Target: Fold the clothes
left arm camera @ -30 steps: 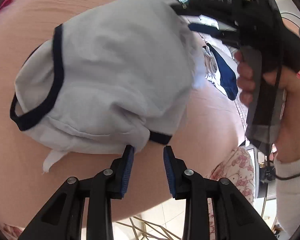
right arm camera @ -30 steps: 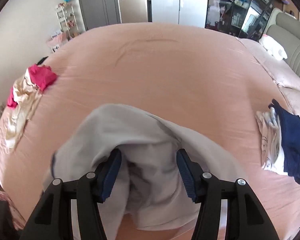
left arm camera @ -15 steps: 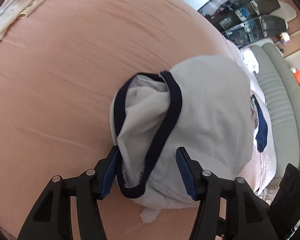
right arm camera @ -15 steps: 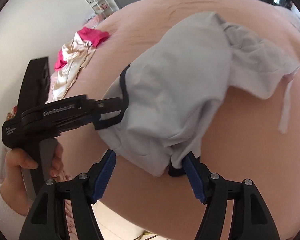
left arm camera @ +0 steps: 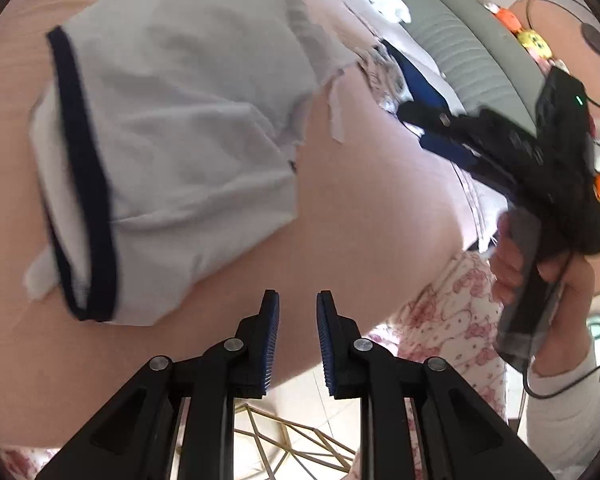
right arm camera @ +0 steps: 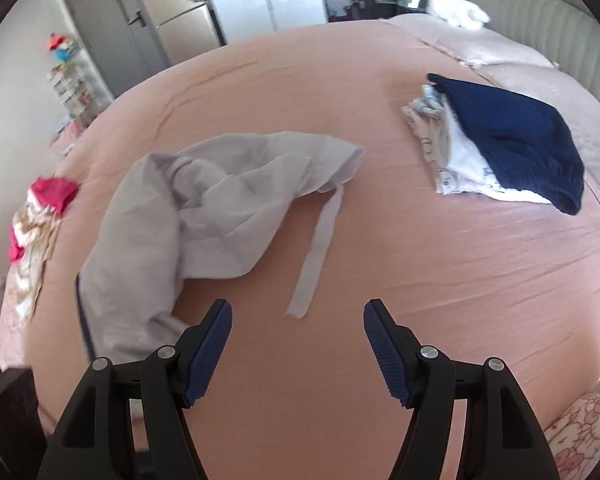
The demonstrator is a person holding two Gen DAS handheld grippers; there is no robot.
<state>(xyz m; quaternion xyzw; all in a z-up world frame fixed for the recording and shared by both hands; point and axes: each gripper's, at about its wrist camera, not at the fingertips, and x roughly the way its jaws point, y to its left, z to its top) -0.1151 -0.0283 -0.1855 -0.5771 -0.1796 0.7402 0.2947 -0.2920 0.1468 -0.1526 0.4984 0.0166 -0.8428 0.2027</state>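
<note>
While my left gripper [left arm camera: 297, 322] closes over bare sheet at the lower centre of its frame, nothing sits between its blue pads [left arm camera: 270, 336]; the gap is narrow and narrowing, and the cloth is free of it. Up and left of those pads lies the grey garment [left arm camera: 172, 152], filling the upper left of the left view; its navy trim [left arm camera: 82, 184] runs down the left side in a long dark band, and a white tag pokes out at its right edge. That trim is barely a sliver in my right view, just a thin dark line at the lower left of the bundle.

Over to the right view; my right gripper [right arm camera: 298, 344] stands wide at the bottom centre, pads clear of everything, pink bed sheet [right arm camera: 440, 264] between them. The garment [right arm camera: 204, 216] sits crumpled at centre left, near my left-hand pad but not in it; a pale strap [right arm camera: 320, 248] trails from it down toward the middle of the frame.

Only this view gives me the folded pile [right arm camera: 500, 148] at upper right, dark blue piece on top, and the red and cream heap [right arm camera: 40, 216] at the far left edge.

Only the left view shows my right hand [left arm camera: 540, 264] on its black handle at the right edge; the picture there is blurred.
</note>
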